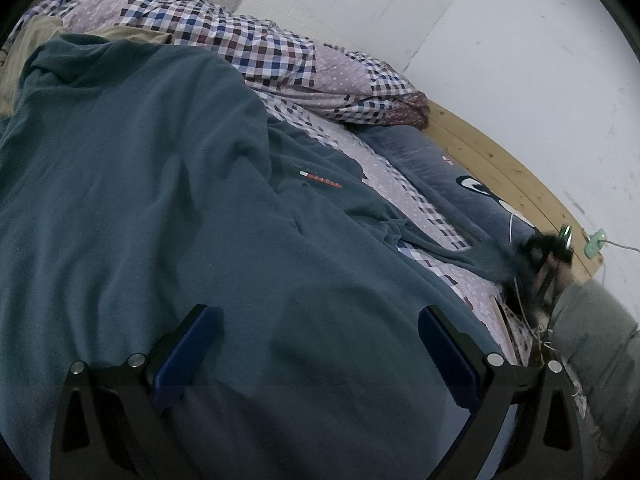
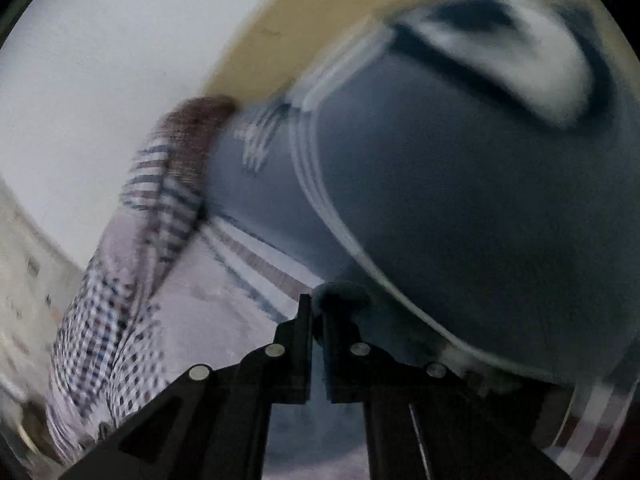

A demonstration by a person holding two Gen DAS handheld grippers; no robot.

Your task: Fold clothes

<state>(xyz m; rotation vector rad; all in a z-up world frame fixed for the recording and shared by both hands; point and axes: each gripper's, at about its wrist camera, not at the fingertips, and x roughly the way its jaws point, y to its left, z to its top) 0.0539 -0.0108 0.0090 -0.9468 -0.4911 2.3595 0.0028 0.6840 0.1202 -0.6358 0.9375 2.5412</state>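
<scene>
A teal sweatshirt (image 1: pixel 160 200) with a small red-and-white chest logo (image 1: pixel 320 178) lies spread over the bed and fills most of the left wrist view. My left gripper (image 1: pixel 316 320) hangs open just above its lower part, blue pads (image 1: pixel 188 344) wide apart. One sleeve (image 1: pixel 460 252) stretches out to the right, where my right gripper (image 1: pixel 524 256) shows as a dark blur at its end. In the right wrist view, which is motion-blurred, my right gripper (image 2: pixel 316 308) is shut on a bunch of teal fabric (image 2: pixel 340 294) that pokes out past the fingertips.
A checkered quilt (image 1: pixel 248 40) is heaped at the back of the bed, and a tan garment (image 1: pixel 24 52) lies at far left. A blue-grey cartoon pillow (image 1: pixel 448 184) rests against the wooden bed frame (image 1: pixel 500 160) by a white wall (image 1: pixel 480 40). A person's grey-green sleeve (image 1: pixel 592 340) is at right.
</scene>
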